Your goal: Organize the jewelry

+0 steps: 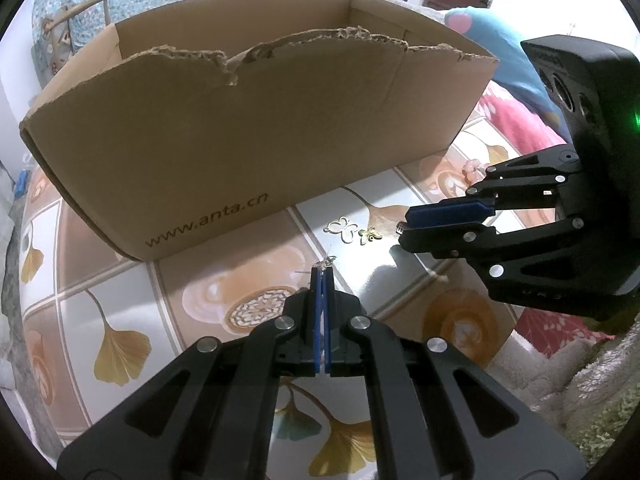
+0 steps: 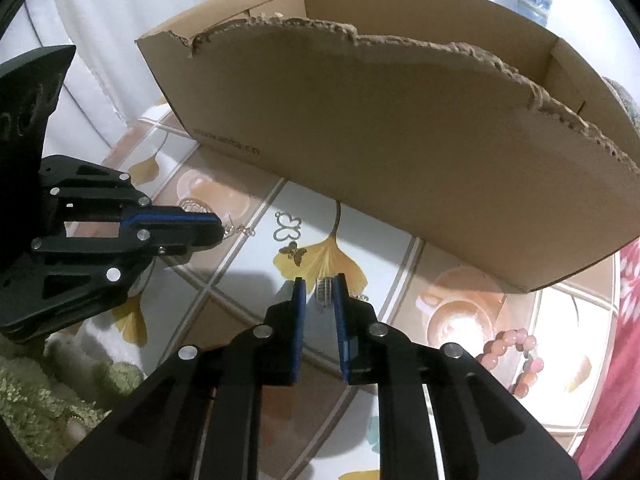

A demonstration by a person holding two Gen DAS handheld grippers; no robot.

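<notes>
My left gripper [image 1: 322, 270] is shut on a small gold earring [image 1: 329, 261], held just above the table; it also shows at the left of the right wrist view [image 2: 219, 229] with the earring [image 2: 240, 230] dangling from its tips. My right gripper [image 2: 320, 285] has its jaws narrowly apart around a small silver ring [image 2: 325, 292]; in the left wrist view [image 1: 404, 229] a bit of silver [image 1: 400, 227] shows at its tips. A silver butterfly [image 1: 342, 230] [image 2: 287, 227] and a gold butterfly [image 1: 370, 235] [image 2: 294, 253] lie on the table between the grippers.
An open cardboard box [image 1: 248, 128] [image 2: 400, 140] with a torn front edge stands behind the jewelry. A pink bead bracelet [image 2: 516, 360] lies at the right. The table [image 1: 120, 288] has a ginkgo-leaf tile pattern. Fluffy fabric [image 2: 48, 392] borders the table.
</notes>
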